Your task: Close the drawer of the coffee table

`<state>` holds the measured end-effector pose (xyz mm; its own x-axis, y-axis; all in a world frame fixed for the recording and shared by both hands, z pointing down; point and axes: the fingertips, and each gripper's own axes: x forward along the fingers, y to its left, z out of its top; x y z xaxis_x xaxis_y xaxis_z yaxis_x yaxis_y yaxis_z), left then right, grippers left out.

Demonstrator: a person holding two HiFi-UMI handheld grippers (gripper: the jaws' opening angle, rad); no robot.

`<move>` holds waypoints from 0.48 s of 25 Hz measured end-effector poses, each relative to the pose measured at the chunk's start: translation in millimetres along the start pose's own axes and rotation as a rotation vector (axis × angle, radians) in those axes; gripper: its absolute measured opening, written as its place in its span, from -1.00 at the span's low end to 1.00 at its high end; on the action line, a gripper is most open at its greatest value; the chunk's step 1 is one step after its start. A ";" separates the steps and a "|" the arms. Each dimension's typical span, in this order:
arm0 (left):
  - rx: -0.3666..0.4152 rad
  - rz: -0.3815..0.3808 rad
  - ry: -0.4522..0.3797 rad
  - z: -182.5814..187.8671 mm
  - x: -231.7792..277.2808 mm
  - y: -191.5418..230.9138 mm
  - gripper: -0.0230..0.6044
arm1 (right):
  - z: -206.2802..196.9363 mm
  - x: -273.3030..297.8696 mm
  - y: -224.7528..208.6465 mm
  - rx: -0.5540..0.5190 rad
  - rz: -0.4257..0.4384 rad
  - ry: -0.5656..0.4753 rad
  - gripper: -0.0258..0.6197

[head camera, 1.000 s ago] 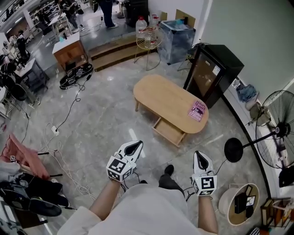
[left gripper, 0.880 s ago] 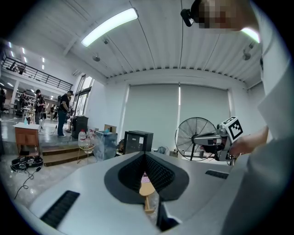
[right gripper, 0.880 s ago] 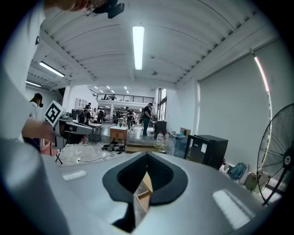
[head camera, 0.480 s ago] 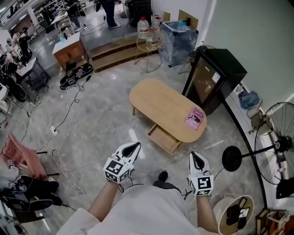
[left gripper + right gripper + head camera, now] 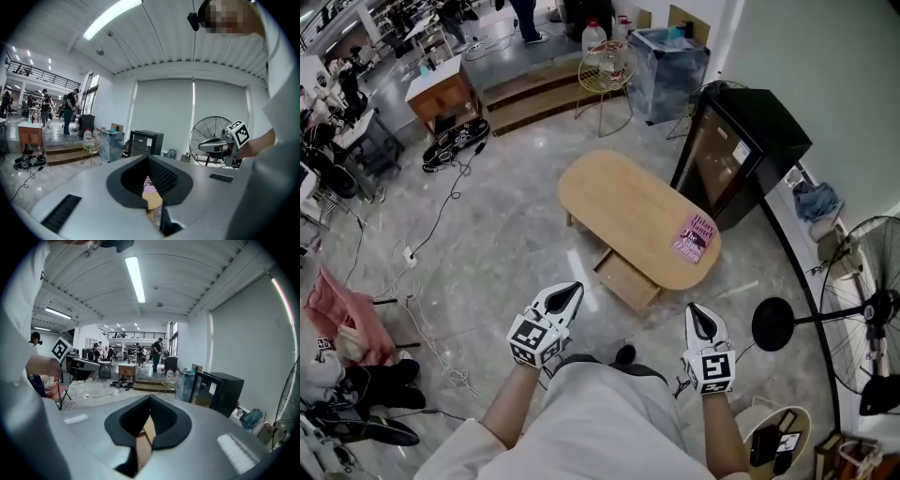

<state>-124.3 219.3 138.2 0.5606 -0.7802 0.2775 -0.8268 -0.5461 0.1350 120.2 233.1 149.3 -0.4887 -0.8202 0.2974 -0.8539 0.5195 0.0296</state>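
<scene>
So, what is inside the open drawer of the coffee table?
The visible part of the drawer looks empty; its rear part is hidden under the coffee table top.

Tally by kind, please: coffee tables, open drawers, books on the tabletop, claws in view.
coffee table: 1
open drawer: 1
pink book: 1
claws: 2 (left claw, right claw)
Total: 5

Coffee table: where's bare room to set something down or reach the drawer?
Tabletop is bare from its far end up to the pink book near the right end. Floor in front of the open drawer is bare too. Crowded: cables on the floor at left, fan base at right.
</scene>
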 end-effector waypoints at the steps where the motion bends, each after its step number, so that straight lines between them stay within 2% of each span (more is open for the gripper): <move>1: -0.002 0.006 0.003 0.5 5.1 0.2 -0.90 | -1.5 2.3 -6.2 0.002 0.004 0.004 -0.89; 12: -0.044 0.003 0.060 -11.7 56.0 24.0 -0.90 | -24.1 51.5 -38.2 0.062 0.008 0.057 -0.89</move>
<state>-113.3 166.1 168.1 0.5553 -0.7616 0.3340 -0.8305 -0.5287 0.1753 132.0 176.8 186.5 -0.4860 -0.8002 0.3514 -0.8605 0.5085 -0.0320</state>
